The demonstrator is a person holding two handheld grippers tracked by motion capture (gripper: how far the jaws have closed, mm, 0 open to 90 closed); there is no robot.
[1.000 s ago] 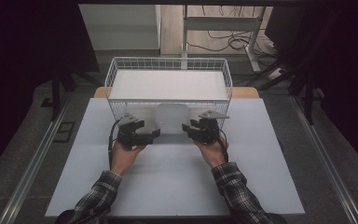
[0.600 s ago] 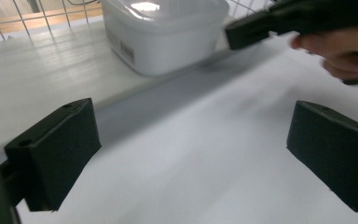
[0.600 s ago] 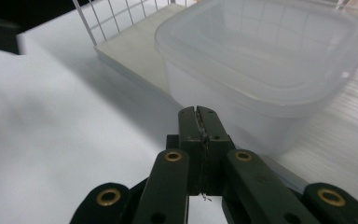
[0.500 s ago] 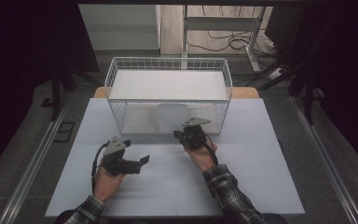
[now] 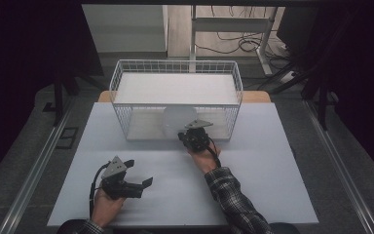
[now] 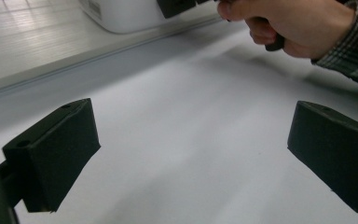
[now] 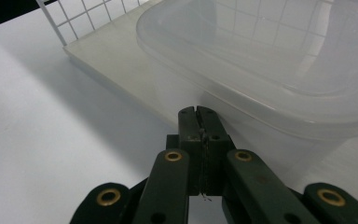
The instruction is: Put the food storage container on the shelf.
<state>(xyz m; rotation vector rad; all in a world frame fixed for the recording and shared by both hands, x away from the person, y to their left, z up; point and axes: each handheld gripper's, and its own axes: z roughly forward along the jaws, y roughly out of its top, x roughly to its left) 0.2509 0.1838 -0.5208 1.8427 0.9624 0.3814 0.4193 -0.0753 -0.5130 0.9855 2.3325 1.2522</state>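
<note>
Translucent plastic container (image 7: 270,60) stands upright by the wire basket (image 5: 126,92); right gripper (image 7: 198,114) jaws pressed together before it, left gripper (image 5: 143,183) jaws spread, empty.

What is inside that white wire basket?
A translucent plastic tub stands at the wire basket's front wall, on a pale board. The tub looks empty, though its cloudy walls hide the bottom. The right gripper is beside it, jaws shut.

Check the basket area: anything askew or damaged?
The translucent container sits in the wire basket's open front side, half poking out onto the table. Right gripper is shut beside it. No damage or spills.
</note>
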